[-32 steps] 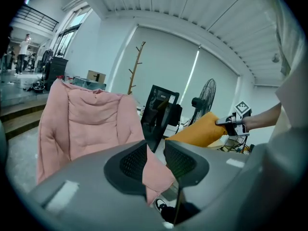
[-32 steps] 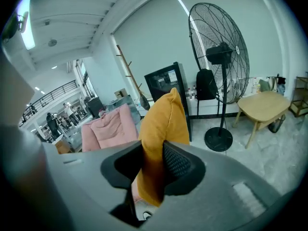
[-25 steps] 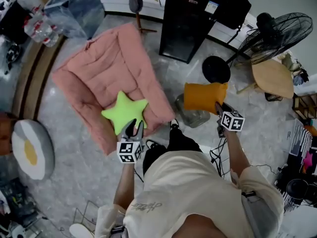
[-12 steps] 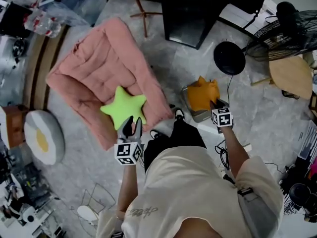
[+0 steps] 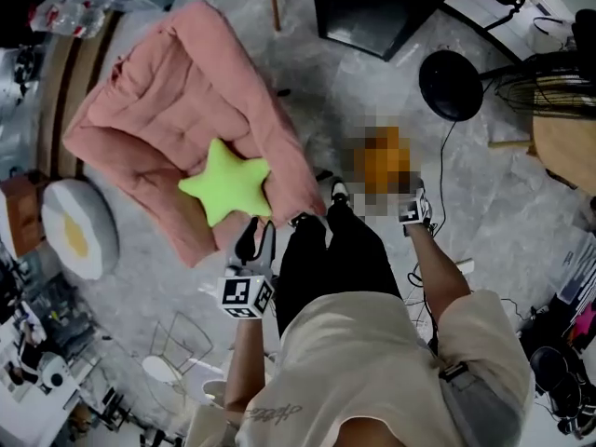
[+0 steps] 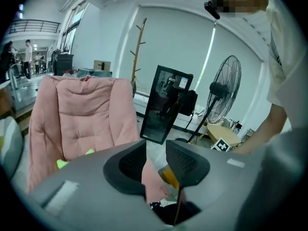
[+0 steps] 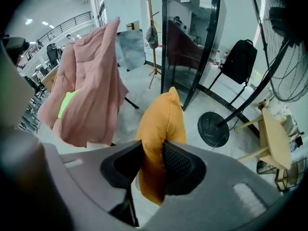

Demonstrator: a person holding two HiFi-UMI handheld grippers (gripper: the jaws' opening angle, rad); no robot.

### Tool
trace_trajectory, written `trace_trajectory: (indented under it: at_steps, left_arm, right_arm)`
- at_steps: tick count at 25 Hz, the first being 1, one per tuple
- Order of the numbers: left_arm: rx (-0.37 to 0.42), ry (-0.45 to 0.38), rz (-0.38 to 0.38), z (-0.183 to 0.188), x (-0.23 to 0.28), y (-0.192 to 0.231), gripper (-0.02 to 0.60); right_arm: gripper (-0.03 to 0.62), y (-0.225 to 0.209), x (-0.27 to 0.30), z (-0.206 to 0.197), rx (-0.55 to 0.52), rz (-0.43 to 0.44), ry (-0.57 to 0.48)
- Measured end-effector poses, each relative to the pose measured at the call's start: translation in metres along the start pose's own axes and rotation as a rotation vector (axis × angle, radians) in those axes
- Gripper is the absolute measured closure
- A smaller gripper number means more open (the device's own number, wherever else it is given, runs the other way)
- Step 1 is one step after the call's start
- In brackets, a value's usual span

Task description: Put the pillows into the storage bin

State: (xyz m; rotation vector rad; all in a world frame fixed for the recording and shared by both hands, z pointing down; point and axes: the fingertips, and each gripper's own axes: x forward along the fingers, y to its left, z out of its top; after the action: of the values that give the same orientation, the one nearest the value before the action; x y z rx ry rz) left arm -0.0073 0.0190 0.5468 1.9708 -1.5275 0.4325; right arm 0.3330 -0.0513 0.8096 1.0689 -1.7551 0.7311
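since a second ago your right gripper came down with the orange pillow, which you had held up in front of you and which now sat low near your feet. your left gripper slid off the lower edge of the green star pillow. the right jaws stood narrow, pinched on a fold of the orange fabric, with the rest of the pillow bulging beyond the tips. the left jaws stood wide and had just been opening. nothing lay between them, and only the far edge of the pink lounger cushion showed through the gap. the star pillow lay on that cushion's lower part, near the left tips but apart from them.

by the look of it you were lowering the first pillow into the storage bin. a blurred patch covered that spot in the head view, so neither the bin's rim nor whether the pillow was already inside could be made out. the next move called for letting go once the pillow sat in the bin, then closing the left jaws on a point of the star.

around you was a grey marbled floor, with a round fan base, a black glass-fronted cabinet, a standing fan, a wooden table and a fried-egg cushion.
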Motion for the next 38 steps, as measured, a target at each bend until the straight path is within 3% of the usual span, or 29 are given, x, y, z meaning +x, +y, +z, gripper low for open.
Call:
trace_trajectory:
  at_steps: [9, 15, 18, 25, 34, 38]
  left_arm:
    - [-0.103, 0.107, 0.110, -0.045, -0.015, 0.020, 0.437]
    - [-0.131, 0.193, 0.111, -0.079, -0.012, 0.020, 0.436]
    - [-0.138, 0.213, 0.123, -0.075, -0.006, 0.020, 0.436]
    - [-0.188, 0.189, 0.109, -0.057, 0.013, 0.006, 0.434]
    - [-0.179, 0.216, 0.080, -0.061, 0.028, -0.003, 0.431]
    - [-0.152, 0.181, 0.061, -0.049, 0.031, -0.008, 0.433]
  right_arm:
    - [0.467, 0.019, 0.084, -0.010, -0.083, -0.027, -0.008]
    - [0.465, 0.017, 0.136, -0.026, -0.029, -0.054, 0.026]
    - [0.465, 0.021, 0.153, -0.027, -0.022, -0.040, 0.027]
    - [0.445, 0.034, 0.191, -0.038, -0.121, 0.050, 0.084]
    - [0.412, 0.047, 0.229, -0.061, -0.026, 0.164, 0.231]
    - [0.375, 0.049, 0.218, -0.056, -0.071, 0.189, 0.300]
